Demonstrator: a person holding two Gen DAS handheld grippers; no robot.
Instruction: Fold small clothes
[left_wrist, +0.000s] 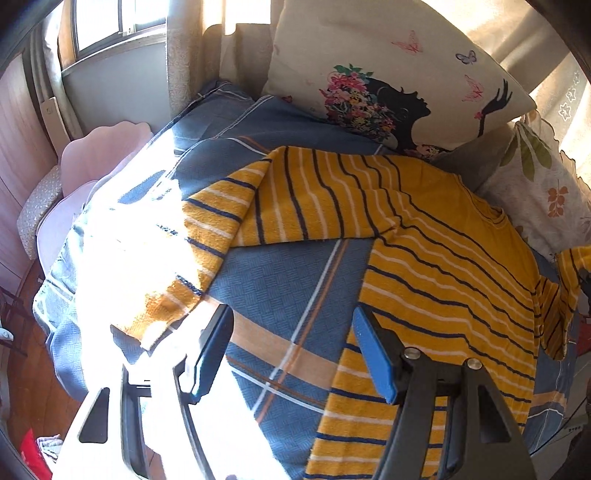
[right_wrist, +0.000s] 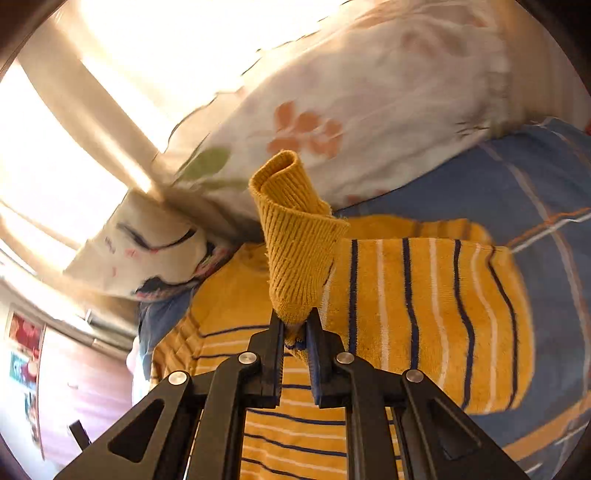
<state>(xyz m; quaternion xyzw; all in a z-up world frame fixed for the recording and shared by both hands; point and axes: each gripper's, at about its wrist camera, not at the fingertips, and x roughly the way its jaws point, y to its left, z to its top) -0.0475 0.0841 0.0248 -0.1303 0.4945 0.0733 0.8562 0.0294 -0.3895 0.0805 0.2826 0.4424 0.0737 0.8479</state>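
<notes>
Lying on the blue plaid bedcover (left_wrist: 280, 280), the yellow striped sweater (left_wrist: 436, 266) runs lengthwise from its hem at the near edge to its collar, which points toward the pillows (left_wrist: 391, 74). One sleeve (left_wrist: 229, 221) extends sideways toward the sunlit window side. The right gripper (right_wrist: 295, 325) is clenched on the ribbed cuff (right_wrist: 295, 236) of the other sleeve, holding it upright above the body. The left gripper (left_wrist: 291, 347) hovers spread apart, holding nothing, beside the hem.
</notes>
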